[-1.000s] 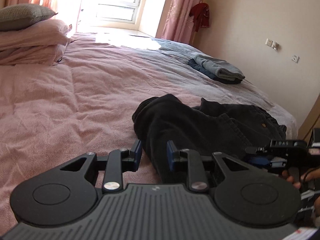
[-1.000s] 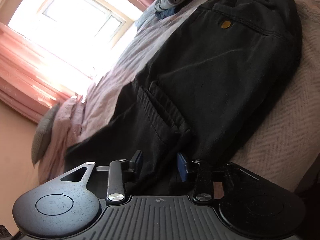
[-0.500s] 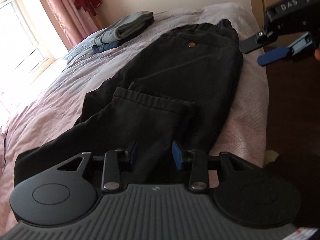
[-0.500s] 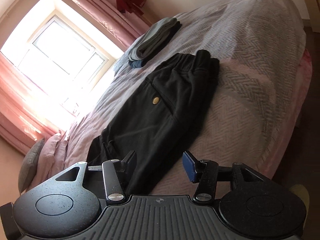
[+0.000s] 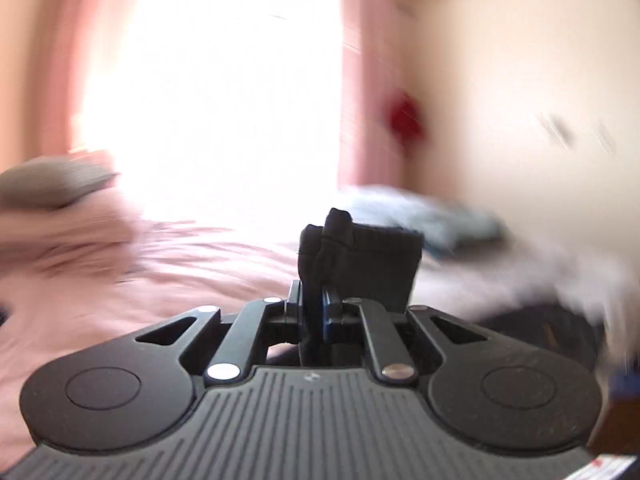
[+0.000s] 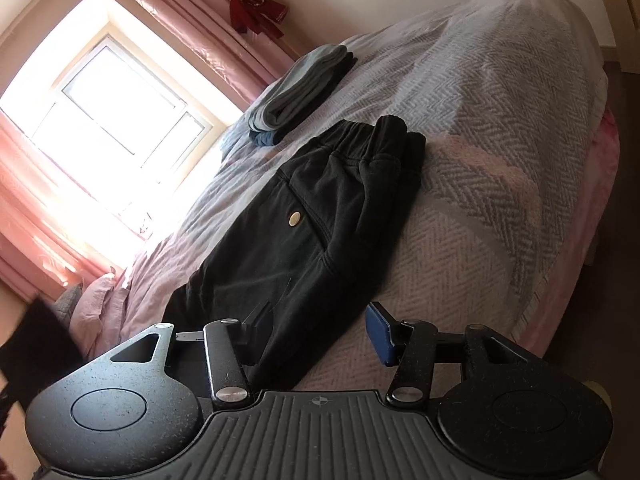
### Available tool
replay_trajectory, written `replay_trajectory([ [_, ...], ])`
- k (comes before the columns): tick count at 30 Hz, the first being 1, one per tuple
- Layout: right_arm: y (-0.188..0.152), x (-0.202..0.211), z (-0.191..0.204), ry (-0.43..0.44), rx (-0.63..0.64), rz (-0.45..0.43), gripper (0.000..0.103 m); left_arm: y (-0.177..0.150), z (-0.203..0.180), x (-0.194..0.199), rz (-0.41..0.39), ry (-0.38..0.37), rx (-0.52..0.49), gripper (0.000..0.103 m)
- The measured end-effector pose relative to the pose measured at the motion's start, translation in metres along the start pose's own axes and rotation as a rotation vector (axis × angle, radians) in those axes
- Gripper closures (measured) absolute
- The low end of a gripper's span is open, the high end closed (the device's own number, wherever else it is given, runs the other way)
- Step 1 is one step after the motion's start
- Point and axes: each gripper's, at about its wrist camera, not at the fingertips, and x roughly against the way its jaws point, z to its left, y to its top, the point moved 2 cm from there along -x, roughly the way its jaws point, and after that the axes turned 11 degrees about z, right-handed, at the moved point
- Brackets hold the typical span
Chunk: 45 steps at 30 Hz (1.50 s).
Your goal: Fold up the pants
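Gripping: my left gripper [image 5: 314, 304] has just closed its fingers on a black pants [image 6: 304, 232] cuff.
Right gripper [image 6: 316, 334]: fingers open, holding nothing.
Pants: lying flat along the bed [image 6: 500, 128].

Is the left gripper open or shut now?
Shut. The left gripper has just been closing, and its pads press on a fold of the black pants.

Daylight floods in through the window [image 6: 108, 120] ahead of my tools, blown out to white glare. My left view is smeared by motion blur, only the tool sharp; my right view is crisp, its edges bowed by the fisheye, foreground shadowed.
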Motion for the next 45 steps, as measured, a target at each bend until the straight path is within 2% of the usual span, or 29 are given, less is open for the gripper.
replay_trajectory([
  [1,-0.001,-0.003,0.004,0.001,0.008,0.002,0.055,0.003,0.043,0.023,-0.033,0.080,0.106,0.096],
  [3,-0.005,-0.011,0.017,0.010,0.036,0.016,0.055,-0.009,0.116,0.056,-0.050,0.214,0.291,0.096],
  [4,-0.008,-0.017,0.025,0.013,0.057,0.026,0.055,-0.024,0.152,0.065,-0.013,0.266,0.380,0.095],
  [6,-0.019,-0.030,0.051,0.009,0.128,0.061,0.055,-0.072,0.215,0.065,0.121,0.376,0.591,0.089],
  [7,-0.027,-0.039,0.066,-0.005,0.178,0.085,0.055,-0.101,0.242,0.060,0.210,0.396,0.707,0.088],
  [8,-0.036,-0.046,0.082,-0.020,0.233,0.100,0.055,-0.127,0.260,0.059,0.258,0.422,0.811,0.089],
  [9,-0.046,-0.054,0.102,-0.024,0.302,0.116,0.055,-0.156,0.277,0.058,0.290,0.405,0.929,0.089],
  [10,-0.056,-0.060,0.119,-0.023,0.362,0.135,0.055,-0.175,0.285,0.060,0.294,0.337,1.026,0.089],
  [12,-0.083,-0.074,0.158,-0.010,0.485,0.175,0.054,-0.187,0.282,0.067,0.210,0.190,1.122,0.088],
  [13,-0.096,-0.081,0.175,0.006,0.542,0.186,0.055,-0.184,0.278,0.069,0.199,0.116,1.126,0.080],
  [14,-0.109,-0.088,0.192,0.017,0.589,0.192,0.055,-0.181,0.271,0.064,0.206,0.056,1.116,0.067],
  [15,-0.124,-0.098,0.209,0.032,0.640,0.195,0.055,-0.178,0.263,0.058,0.220,0.024,1.096,0.061],
  [16,-0.138,-0.108,0.224,0.046,0.683,0.202,0.055,-0.172,0.256,0.049,0.246,0.019,1.057,0.045],
  [17,-0.151,-0.120,0.237,0.052,0.722,0.220,0.055,-0.172,0.252,0.043,0.256,0.027,1.021,0.037],
  [18,-0.163,-0.132,0.248,0.051,0.756,0.237,0.055,-0.171,0.250,0.032,0.257,0.045,1.006,0.037],
  [19,-0.174,-0.145,0.259,0.039,0.790,0.244,0.054,-0.175,0.253,0.026,0.252,0.051,1.035,0.037],
  [21,-0.190,-0.164,0.281,0.022,0.879,0.242,0.054,-0.176,0.263,0.014,0.205,0.052,1.082,0.042],
  [23,-0.198,-0.182,0.300,-0.004,0.958,0.214,0.055,-0.169,0.278,-0.001,0.199,0.085,1.075,0.076],
  [24,-0.201,-0.194,0.309,-0.020,1.003,0.204,0.055,-0.168,0.285,-0.007,0.200,0.091,1.085,0.086],
  [25,-0.204,-0.205,0.319,-0.032,1.045,0.196,0.055,-0.170,0.291,-0.011,0.203,0.086,1.100,0.091],
  [26,-0.207,-0.214,0.326,-0.038,1.072,0.182,0.055,-0.171,0.294,-0.015,0.215,0.084,1.116,0.091],
  [28,-0.211,-0.239,0.334,-0.074,1.122,0.166,0.055,-0.173,0.292,-0.012,0.211,0.097,1.087,0.091],
  [31,-0.219,-0.268,0.326,-0.137,1.168,0.220,0.056,-0.179,0.292,-0.013,0.204,0.096,1.079,0.087],
  [35,-0.243,-0.229,0.309,-0.171,1.266,0.176,0.058,-0.181,0.292,-0.014,0.203,0.094,1.069,0.086],
  [38,-0.263,-0.195,0.286,-0.169,1.247,0.184,0.059,-0.181,0.292,-0.012,0.198,0.093,1.066,0.087],
  [41,-0.276,-0.179,0.269,-0.167,1.216,0.185,0.060,-0.179,0.291,-0.011,0.199,0.096,1.056,0.087],
  [43,-0.275,-0.173,0.265,-0.161,1.192,0.196,0.060,-0.177,0.290,-0.009,0.199,0.089,1.053,0.090],
  [45,-0.263,-0.166,0.264,-0.120,1.118,0.241,0.060,-0.171,0.287,-0.004,0.185,0.094,1.033,0.093],
])
